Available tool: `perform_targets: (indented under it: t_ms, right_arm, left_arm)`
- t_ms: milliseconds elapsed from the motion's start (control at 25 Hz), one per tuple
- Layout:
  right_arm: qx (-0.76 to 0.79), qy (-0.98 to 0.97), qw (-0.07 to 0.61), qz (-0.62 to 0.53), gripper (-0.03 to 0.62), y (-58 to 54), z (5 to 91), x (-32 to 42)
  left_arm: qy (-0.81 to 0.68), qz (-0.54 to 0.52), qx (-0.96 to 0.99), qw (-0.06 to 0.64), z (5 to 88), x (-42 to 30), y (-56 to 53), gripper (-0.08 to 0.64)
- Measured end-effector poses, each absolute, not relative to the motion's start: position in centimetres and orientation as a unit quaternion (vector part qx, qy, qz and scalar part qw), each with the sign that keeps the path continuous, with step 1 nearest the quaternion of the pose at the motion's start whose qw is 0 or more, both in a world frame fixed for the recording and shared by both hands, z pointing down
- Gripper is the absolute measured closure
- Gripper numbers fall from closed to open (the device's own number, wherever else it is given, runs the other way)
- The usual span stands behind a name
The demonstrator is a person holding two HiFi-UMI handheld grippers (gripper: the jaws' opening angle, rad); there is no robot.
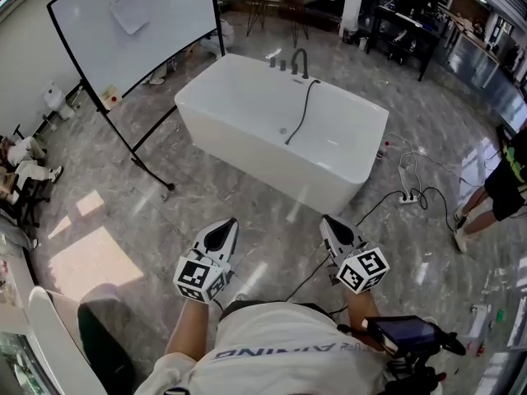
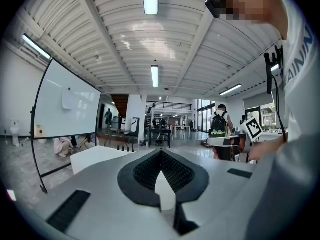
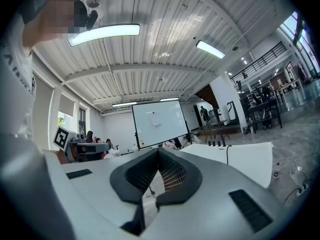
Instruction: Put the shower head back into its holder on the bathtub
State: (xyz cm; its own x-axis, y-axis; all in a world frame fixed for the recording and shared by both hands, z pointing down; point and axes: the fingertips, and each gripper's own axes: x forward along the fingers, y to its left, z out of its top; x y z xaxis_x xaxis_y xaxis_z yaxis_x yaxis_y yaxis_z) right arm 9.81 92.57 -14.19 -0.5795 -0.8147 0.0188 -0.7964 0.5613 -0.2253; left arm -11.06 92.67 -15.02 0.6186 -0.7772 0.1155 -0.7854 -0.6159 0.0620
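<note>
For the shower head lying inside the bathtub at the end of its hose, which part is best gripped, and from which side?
Probably the handle end of the shower head, just past where the hose joins it. It lies low inside the bathtub, so come down from above, over the near wall, with the jaws across the handle. Finer detail is too small to tell.

- My left gripper [image 1: 221, 230] hangs low in front of my chest, pointing away from me and tipped very slightly down. Its jaws are closed tip to tip, with nothing between them.
- My right gripper [image 1: 330, 223] is level beside it, well apart. Its jaws are pressed together and empty.
- The two noses angle slightly towards each other.
- Each marker cube, left [image 1: 200, 276] and right [image 1: 362, 270], sits at the rear, nearest me.
- My left forearm [image 1: 189, 336] reaches forward, bare.
</note>
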Motion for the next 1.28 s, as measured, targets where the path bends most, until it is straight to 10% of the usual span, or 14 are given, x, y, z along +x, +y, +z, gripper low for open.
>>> perform_targets:
  t_ms: [1280]
  right_arm:
    - [-0.44, 0.887, -0.014, -0.142, 0.583, 77.6, -9.6, 8.6]
  left_arm:
    - [-0.421, 0.051, 0.903, 0.071, -12.3, -8.8, 75.2, 0.546]
